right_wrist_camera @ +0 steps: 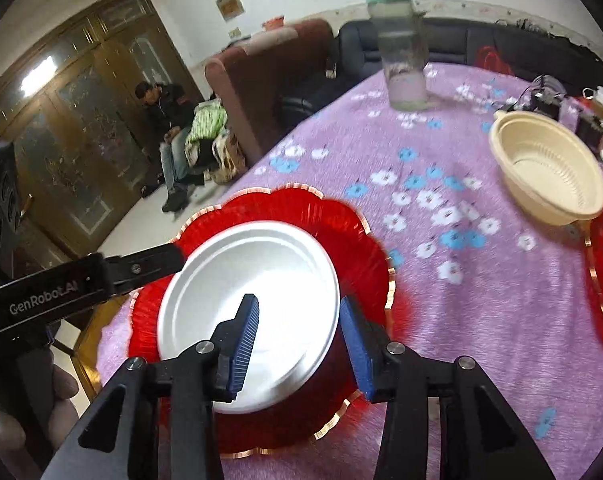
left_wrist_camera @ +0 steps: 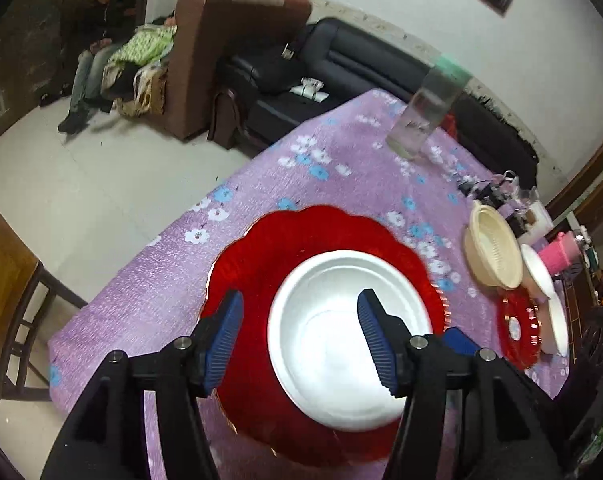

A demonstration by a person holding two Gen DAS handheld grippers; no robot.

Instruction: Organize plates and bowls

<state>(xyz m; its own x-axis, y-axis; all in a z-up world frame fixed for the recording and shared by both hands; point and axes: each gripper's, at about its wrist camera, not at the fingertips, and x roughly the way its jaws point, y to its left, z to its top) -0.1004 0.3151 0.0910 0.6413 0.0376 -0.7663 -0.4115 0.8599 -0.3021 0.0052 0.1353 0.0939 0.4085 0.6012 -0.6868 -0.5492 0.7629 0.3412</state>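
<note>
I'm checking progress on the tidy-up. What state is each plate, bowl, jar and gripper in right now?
large red plate: flat on the tablecloth, white plate on it.
white plate: upright, empty, resting on the red plate.
cream bowl: upright, empty, apart from the stack.
second red plate: at the table's edge, not stacked.
jar: upright, green lid on.
left gripper: open over the plates.
right gripper: open astride the white plate's rim.

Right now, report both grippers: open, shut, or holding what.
Left gripper: open, holding nothing, above the white plate on the red plate.
Right gripper: open, holding nothing, straddling the white plate's rim.
</note>
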